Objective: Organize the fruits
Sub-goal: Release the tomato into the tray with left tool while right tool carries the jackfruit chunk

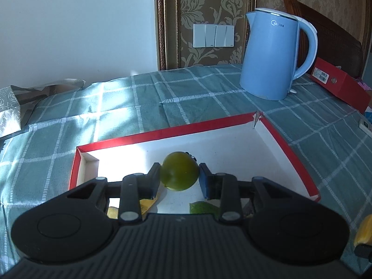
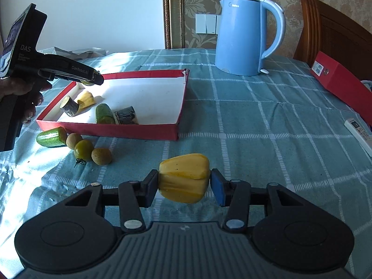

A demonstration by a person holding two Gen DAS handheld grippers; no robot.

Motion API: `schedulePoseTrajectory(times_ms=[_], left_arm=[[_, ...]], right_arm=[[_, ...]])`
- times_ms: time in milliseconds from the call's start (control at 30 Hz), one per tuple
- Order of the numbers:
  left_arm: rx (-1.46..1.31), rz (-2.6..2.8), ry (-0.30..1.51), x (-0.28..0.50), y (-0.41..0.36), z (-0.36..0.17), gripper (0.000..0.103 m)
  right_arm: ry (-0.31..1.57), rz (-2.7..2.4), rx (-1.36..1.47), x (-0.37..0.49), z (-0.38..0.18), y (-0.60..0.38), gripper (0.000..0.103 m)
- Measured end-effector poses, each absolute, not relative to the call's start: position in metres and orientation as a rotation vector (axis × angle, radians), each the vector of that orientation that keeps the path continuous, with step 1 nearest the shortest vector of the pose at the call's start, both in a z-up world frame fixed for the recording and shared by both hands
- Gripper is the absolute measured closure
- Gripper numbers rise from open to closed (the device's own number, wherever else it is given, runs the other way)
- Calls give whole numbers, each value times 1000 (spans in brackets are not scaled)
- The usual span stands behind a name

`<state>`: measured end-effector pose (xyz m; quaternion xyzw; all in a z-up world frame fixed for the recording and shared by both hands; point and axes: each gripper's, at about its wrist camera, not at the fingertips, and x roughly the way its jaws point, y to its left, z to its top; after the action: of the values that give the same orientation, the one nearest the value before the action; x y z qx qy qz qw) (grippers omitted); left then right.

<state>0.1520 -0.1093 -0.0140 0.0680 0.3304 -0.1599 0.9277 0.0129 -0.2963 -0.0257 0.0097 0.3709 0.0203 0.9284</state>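
My left gripper (image 1: 179,177) is shut on a green tomato (image 1: 179,171) and holds it above the white floor of the red-rimmed box (image 1: 176,130). In the right wrist view a hand carries that gripper (image 2: 93,79) over the box's (image 2: 109,129) far left corner. The box holds a yellow piece (image 2: 86,99), a cucumber piece (image 2: 104,114) and two dark-skinned pieces (image 2: 69,106). My right gripper (image 2: 183,183) is shut on a yellow fruit piece (image 2: 183,177) above the cloth. A cucumber piece (image 2: 51,136), another green tomato (image 2: 83,150) and two brown round fruits (image 2: 101,156) lie in front of the box.
A blue kettle (image 2: 241,34) stands behind the box on the checked green tablecloth (image 2: 267,121). A red carton (image 2: 341,86) and a white remote (image 2: 359,134) lie at the right. A silver tissue box (image 1: 9,111) sits at the far left, a wooden chair back (image 2: 334,28) behind.
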Motion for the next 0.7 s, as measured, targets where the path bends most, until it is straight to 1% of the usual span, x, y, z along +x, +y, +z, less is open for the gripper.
schedulePoseTrajectory(times_ms=[167,333,367,400,433,467,500,533,567,700], left_arm=[[152,-310,750,178,-116,-39,72],[159,-296,779,185,-119,-50,71],[156,-291,776,185,-118,-51,68],[159,-284,767,183,-118,-51,55],[170,-286,745,179,-118,-49,48],[186,-277,732,176,-118,-46,45],[200,-268,719,173,-119,-42,37],[207,-261,705,169,-119,-38,26],[212,-256,687,165,-117,-33,23],[230,-233,655,145,-107,-19,22]], right_arm=[[785,16,34,11,-32,-311,56],[802,15,38,12,-37,-317,56],[803,18,37,13,-37,-317,56],[805,23,34,14,-38,-318,56],[806,27,33,15,-38,-318,56],[803,30,33,16,-38,-318,56],[800,34,32,17,-37,-317,56],[796,40,31,19,-36,-317,56],[792,47,28,22,-35,-316,56],[755,83,2,32,-25,-309,56]])
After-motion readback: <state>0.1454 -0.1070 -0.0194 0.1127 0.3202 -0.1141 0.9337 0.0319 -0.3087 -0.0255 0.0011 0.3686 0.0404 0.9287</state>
